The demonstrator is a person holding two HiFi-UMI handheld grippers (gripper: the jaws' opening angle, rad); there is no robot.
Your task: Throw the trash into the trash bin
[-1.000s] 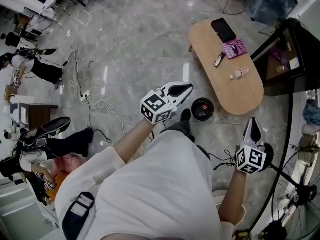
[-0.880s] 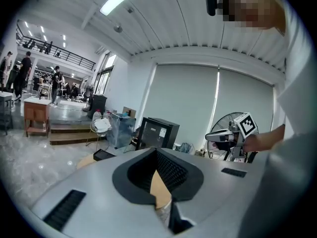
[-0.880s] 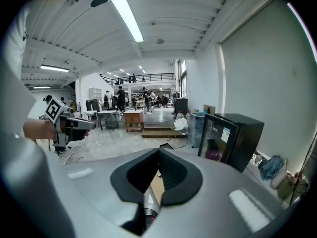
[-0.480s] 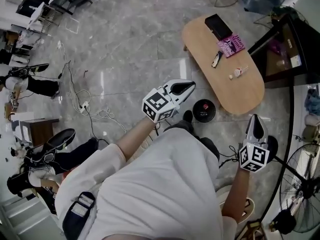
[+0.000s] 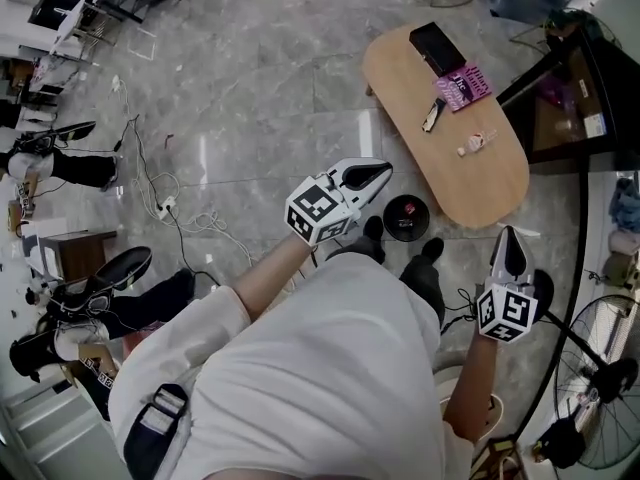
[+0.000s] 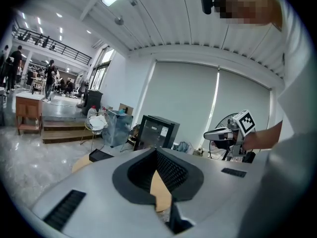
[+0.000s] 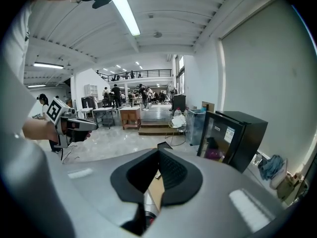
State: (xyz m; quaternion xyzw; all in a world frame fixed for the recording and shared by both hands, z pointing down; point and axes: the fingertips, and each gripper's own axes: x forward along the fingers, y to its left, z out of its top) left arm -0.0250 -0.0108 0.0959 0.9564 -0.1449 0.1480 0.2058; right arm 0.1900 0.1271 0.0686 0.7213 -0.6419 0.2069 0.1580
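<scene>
**Head view, with both gripper views.** You stand on the grey marble floor (image 5: 260, 88), facing the near end of an oval wooden table (image 5: 490, 183).

Your left forearm reaches out from the white sleeve, ahead of your body. It carries the left gripper (image 5: 383, 172), which points up and to the right in the head view, toward the table, and tilts a little downward. In its own view the jaws stand together, with nothing between the pads.

Your right forearm runs along the right side of your body. The right gripper (image 5: 510, 236) points straight up the picture at the table's near end and dips somewhat more steeply. Its jaws are also closed and empty.

The trash bin (image 5: 405, 219), small, round and black, stands on the floor just beside the table's near end, between the two grippers in the head view. Something red lies inside it.

On the table lie a black box (image 5: 437, 48), a magenta packet (image 5: 464, 89) and two small items (image 5: 478, 145). The small items may be the trash, but they are too small to identify. Neither gripper touches the table or the bin.
</scene>
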